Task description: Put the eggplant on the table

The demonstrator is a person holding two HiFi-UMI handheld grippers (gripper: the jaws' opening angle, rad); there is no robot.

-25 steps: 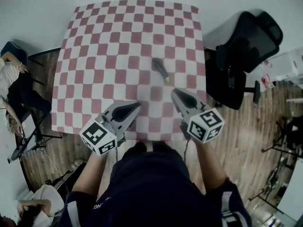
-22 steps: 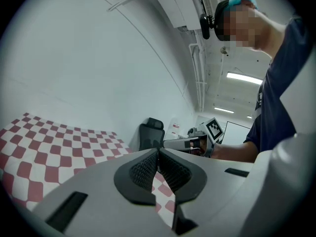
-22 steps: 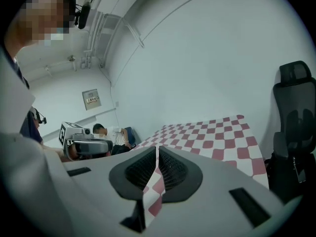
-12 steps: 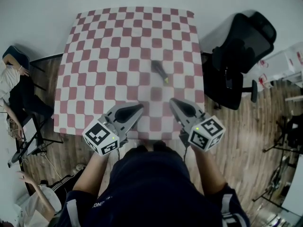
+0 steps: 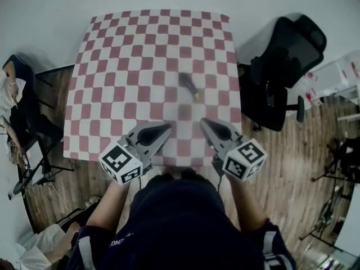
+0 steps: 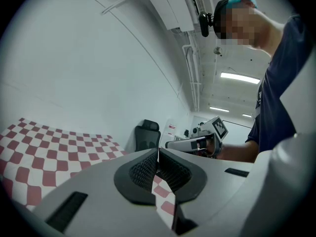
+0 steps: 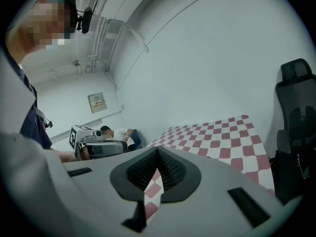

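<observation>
A dark eggplant (image 5: 189, 85) with a green stem lies on the red-and-white checkered table (image 5: 129, 61), right of the middle, free of both grippers. My left gripper (image 5: 167, 127) hovers over the table's near edge, shut and empty. Level with it on the right, my right gripper (image 5: 203, 121) is also shut with nothing between its pads, a short way on the near side of the eggplant. In the left gripper view the fingertips (image 6: 158, 151) meet; in the right gripper view the fingertips (image 7: 157, 148) meet too. The eggplant is hidden in both gripper views.
A black office chair (image 5: 287, 66) stands close to the table's right edge. Seated persons and cables (image 5: 17, 111) are at the left. Wooden floor surrounds the table, with a white wall beyond its far edge.
Both grippers have drawn back slightly toward the near edge of the table. The right gripper's jaws have closed the last bit. The eggplant has stayed where it lies.
</observation>
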